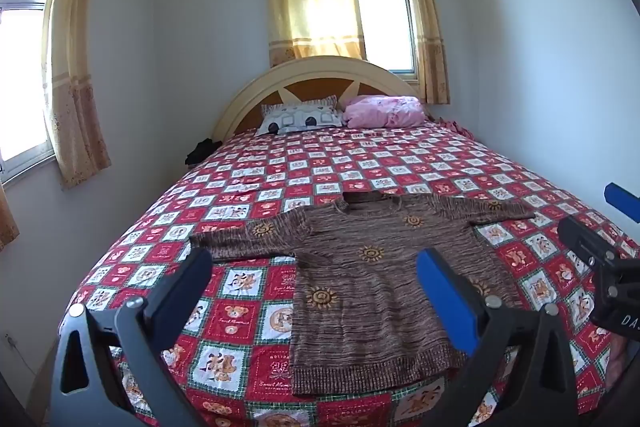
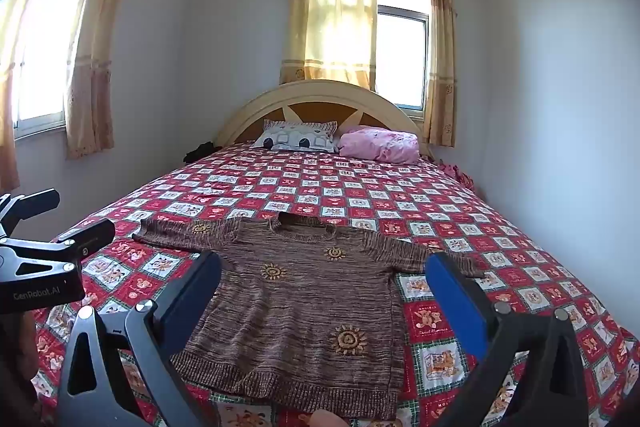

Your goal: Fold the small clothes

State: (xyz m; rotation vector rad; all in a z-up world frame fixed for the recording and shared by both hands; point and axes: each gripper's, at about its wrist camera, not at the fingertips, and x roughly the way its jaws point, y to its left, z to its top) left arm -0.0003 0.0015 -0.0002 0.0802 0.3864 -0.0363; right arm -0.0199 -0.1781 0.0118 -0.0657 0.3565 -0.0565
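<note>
The bedspread [image 1: 380, 163] lies bare and open between the brown sweater [image 1: 372, 267] and the two pillows [image 1: 300, 117] at the headboard [image 1: 320, 71]. Both sides of the sweater are clear. Something dark [image 1: 202, 151], perhaps clothing, sits at the left bed edge.

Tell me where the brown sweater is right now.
The brown sweater lies spread flat, sleeves out, on the red patchwork bedspread near the foot of the bed, its hem toward the cameras and its neck toward the pillows, in front of both open tongs.
</note>
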